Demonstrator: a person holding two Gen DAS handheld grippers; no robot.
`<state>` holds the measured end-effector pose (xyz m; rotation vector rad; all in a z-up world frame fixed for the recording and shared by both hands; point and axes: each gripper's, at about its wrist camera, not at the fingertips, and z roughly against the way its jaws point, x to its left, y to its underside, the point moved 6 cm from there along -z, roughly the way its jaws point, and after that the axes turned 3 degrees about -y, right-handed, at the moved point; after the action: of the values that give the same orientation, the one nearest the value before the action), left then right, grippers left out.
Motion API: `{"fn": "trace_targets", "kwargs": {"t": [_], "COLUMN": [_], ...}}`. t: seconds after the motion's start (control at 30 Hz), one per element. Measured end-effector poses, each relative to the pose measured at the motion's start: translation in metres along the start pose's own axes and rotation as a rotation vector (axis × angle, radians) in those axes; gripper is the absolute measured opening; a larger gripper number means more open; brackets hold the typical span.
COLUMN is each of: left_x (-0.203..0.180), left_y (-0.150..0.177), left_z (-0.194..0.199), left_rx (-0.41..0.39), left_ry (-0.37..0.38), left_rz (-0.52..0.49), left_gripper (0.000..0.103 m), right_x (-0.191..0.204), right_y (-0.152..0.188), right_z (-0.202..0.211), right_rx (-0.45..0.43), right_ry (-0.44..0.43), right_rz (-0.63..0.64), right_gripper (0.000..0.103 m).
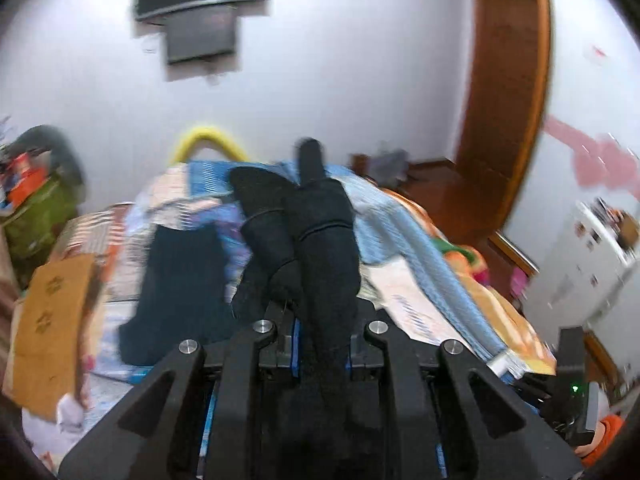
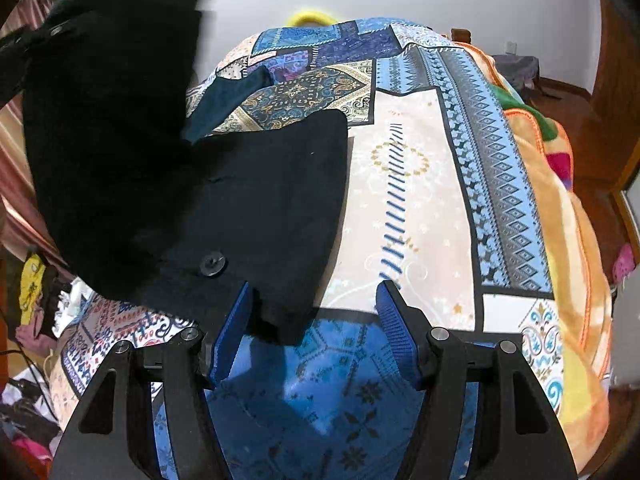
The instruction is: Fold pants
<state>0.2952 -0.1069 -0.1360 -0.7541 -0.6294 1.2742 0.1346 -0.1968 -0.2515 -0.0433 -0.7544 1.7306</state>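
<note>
While the left tool [image 1: 320, 320] stays out of sight behind the cloth it carries, its jaws are clamped on a bunched portion of the black pants [image 2: 256, 200], which drapes up and over the tool body and fills the centre of the left wrist view. Gathering the fabric this way looks meant to carry one part of the garment across the rest for a fold. Seen by the right wrist camera, that raised part hangs as a broad dark sheet at upper left, blurred, while the remainder lies flat on the bed [image 2: 420, 208].

The right tool [image 2: 316, 320] hangs over the near edge of the pants with its blue pads [image 2: 394, 332] standing well apart, gripping nothing. The left pad sits at the fabric's lower corner; I cannot tell whether it touches. Its placement suggests it is ready to pin or take that corner so the flat portion keeps from sliding as the other side is carried.

Matte and black, the pants show a round button [image 2: 213, 264] near the lower edge, likely at the waistband or a pocket. Flat fabric lies fairly smooth; a narrower dark strip [image 2: 228, 100] angles away toward the far side of the patterned bedcover [image 2: 304, 92], possibly a leg.
</note>
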Motion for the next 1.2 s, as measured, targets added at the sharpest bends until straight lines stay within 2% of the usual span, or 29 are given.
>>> {"fn": "trace_targets", "kwargs": {"t": [0.13, 0.23, 0.37, 0.47, 0.53, 0.57, 0.6, 0.63, 0.67, 0.8, 0.9, 0.97, 1.03, 1.2], "left_x": [-0.052, -0.081, -0.095, -0.094, -0.088, -0.084, -0.084, -0.08, -0.077, -0.047, -0.003, 0.034, 0.06, 0.107], "left_y": [0.036, 0.069, 0.108, 0.113, 0.106, 0.1, 0.094, 0.084, 0.075, 0.047, 0.031, 0.027, 0.033, 0.059], "left_z": [-0.037, -0.055, -0.063, -0.055, -0.045, -0.039, -0.033, -0.022, -0.014, -0.012, -0.036, -0.063, -0.09, -0.141], "left_rx": [0.138, 0.232, 0.354, 0.392, 0.391, 0.381, 0.354, 0.296, 0.251, 0.203, 0.189, 0.232, 0.321, 0.438], "left_ry": [0.118, 0.173, 0.185, 0.188, 0.233, 0.266, 0.282, 0.283, 0.273, 0.169, 0.035, -0.08, -0.139, -0.24], "left_rz": [-0.079, -0.134, -0.244, -0.251, -0.22, -0.189, -0.163, -0.142, -0.138, -0.116, -0.078, -0.069, -0.084, -0.105], "left_gripper": [0.014, 0.014, 0.015, 0.018, 0.039, 0.063, 0.081, 0.084, 0.085, 0.086, 0.09, 0.09, 0.09, 0.09], "right_x": [-0.001, -0.007, -0.012, -0.012, -0.009, -0.007, -0.005, -0.002, 0.0, 0.013, 0.021, 0.025, 0.029, 0.032], "right_y": [0.008, 0.014, 0.021, 0.025, 0.027, 0.027, 0.027, 0.026, 0.025, 0.023, 0.022, 0.021, 0.02, 0.016], "right_z": [0.006, 0.008, 0.012, 0.015, 0.019, 0.02, 0.021, 0.023, 0.022, 0.022, 0.018, 0.015, 0.011, -0.003], "right_rx": [0.001, 0.005, 0.018, 0.012, 0.002, -0.001, -0.005, -0.01, -0.012, -0.01, -0.006, -0.002, 0.0, 0.035], "right_ry": [-0.004, 0.0, 0.004, 0.007, -0.007, -0.013, -0.019, -0.024, -0.026, -0.054, -0.069, -0.08, -0.084, -0.088], "right_rz": [-0.003, -0.013, -0.026, -0.033, -0.038, -0.04, -0.04, -0.037, -0.035, -0.013, 0.001, 0.005, 0.007, 0.016], "right_gripper": [0.06, 0.06, 0.06, 0.06, 0.06, 0.06, 0.06, 0.06, 0.06, 0.06, 0.06, 0.06, 0.06, 0.06]}}
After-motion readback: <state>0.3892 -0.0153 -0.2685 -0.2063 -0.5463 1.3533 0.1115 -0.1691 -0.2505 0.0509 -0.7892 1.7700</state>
